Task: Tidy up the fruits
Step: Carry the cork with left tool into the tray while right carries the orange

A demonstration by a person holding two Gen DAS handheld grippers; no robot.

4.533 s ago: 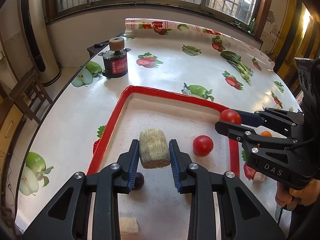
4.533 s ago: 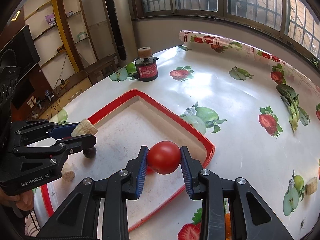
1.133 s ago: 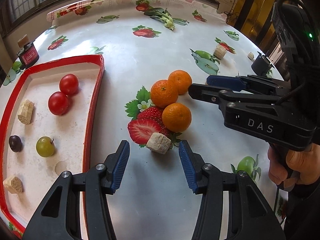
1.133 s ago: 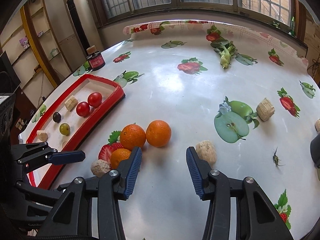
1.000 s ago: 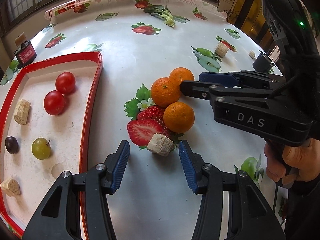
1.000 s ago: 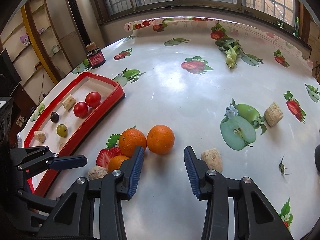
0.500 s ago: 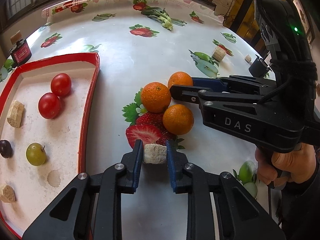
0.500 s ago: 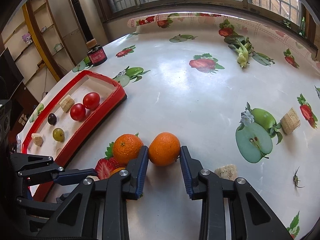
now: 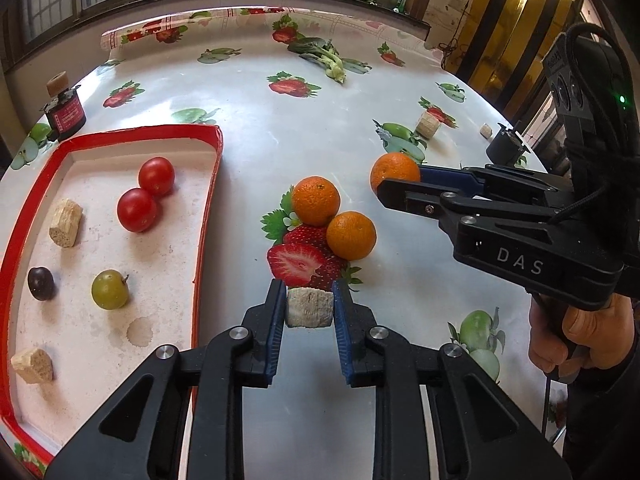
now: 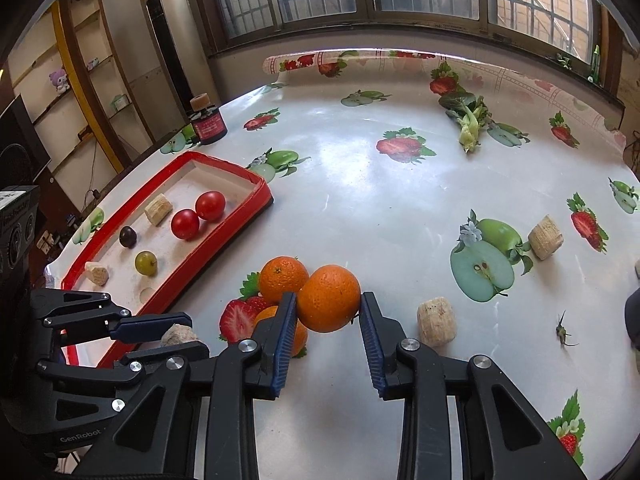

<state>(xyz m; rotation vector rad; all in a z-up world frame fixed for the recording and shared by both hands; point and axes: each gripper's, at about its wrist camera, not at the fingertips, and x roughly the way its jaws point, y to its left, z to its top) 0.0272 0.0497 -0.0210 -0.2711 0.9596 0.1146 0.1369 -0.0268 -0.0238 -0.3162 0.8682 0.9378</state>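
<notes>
My left gripper (image 9: 309,307) is shut on a pale corn-cob chunk (image 9: 309,307) and holds it just above the table, right of the red tray (image 9: 206,196). My right gripper (image 10: 327,316) is shut on an orange (image 10: 328,298), lifted off the cloth; it also shows in the left wrist view (image 9: 394,170). Two more oranges (image 9: 316,200) (image 9: 351,235) lie on the table by a printed strawberry. The tray holds two tomatoes (image 9: 136,209), a green grape (image 9: 109,289), a dark grape (image 9: 40,283) and two corn-cob chunks (image 9: 65,222).
Loose corn-cob chunks lie on the table (image 10: 436,326) (image 10: 545,237). A dark jar with a cork lid (image 10: 207,122) stands at the far left edge. A small black object (image 9: 506,148) sits at the right edge. The tablecloth carries printed fruit and a green vegetable (image 10: 470,120).
My left gripper closed on the corn-cob chunk and raised it slightly. My right gripper closed on the orange and lifted it away from the other two.
</notes>
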